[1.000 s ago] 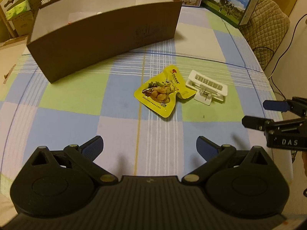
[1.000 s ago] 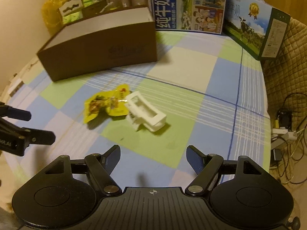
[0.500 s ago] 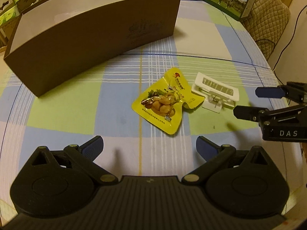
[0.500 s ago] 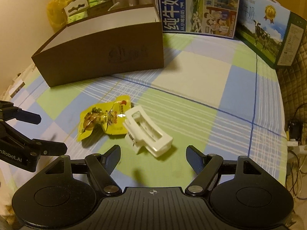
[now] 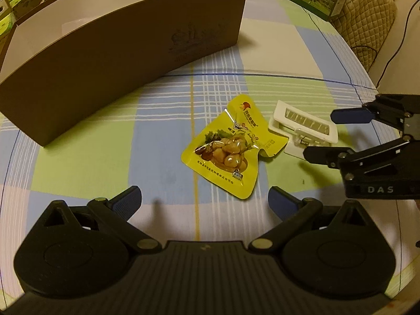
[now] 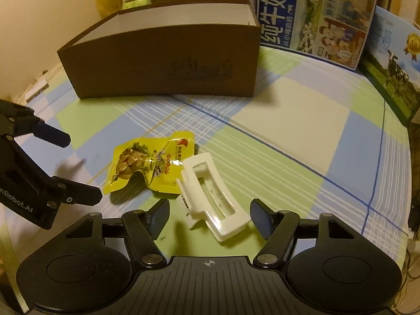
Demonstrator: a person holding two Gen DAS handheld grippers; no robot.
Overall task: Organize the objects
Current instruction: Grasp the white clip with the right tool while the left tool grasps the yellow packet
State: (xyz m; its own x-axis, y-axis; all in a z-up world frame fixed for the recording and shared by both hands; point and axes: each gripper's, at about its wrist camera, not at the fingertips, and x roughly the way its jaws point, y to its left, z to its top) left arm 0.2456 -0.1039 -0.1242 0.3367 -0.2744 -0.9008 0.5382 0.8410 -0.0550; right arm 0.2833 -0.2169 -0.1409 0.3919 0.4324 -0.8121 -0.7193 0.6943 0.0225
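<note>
On the checked blue, green and white tablecloth (image 5: 86, 157), just ahead of both tools, lay two loose items: a yellow foil snack pouch with a clear window (image 5: 225, 155) and a white rectangular plastic hair claw clip (image 6: 212, 199), the pouch's corner touching or just overlapping the clip. Right gripper (image 6: 210, 216) sat low with jaws spread wide and nothing held; in its own view the clip lay between the blue pads, angled from 11 toward 5 o'clock, not yet touched. Left gripper (image 5: 204, 202) was likewise wide open and empty, the pouch at its 12 o'clock, just beyond the fingertips. Open brown cardboard box with white interior (image 6: 162, 71) stood farther back, at 11 o'clock from the right tool; its contents could not be seen. Judged step: right tool taking the clip for the box. To do it well, the wrist probably needed a slight turn so the pads met the clip's long flat sides squarely, not its sprung handle end, which could slip or pop open. Closing low near the cloth seemed wise, yet clear of the pouch edge, lest foil be pinched along. For the pouch, a grip across the crumpled middle looked safer than one on its flat sealed rim.
</note>
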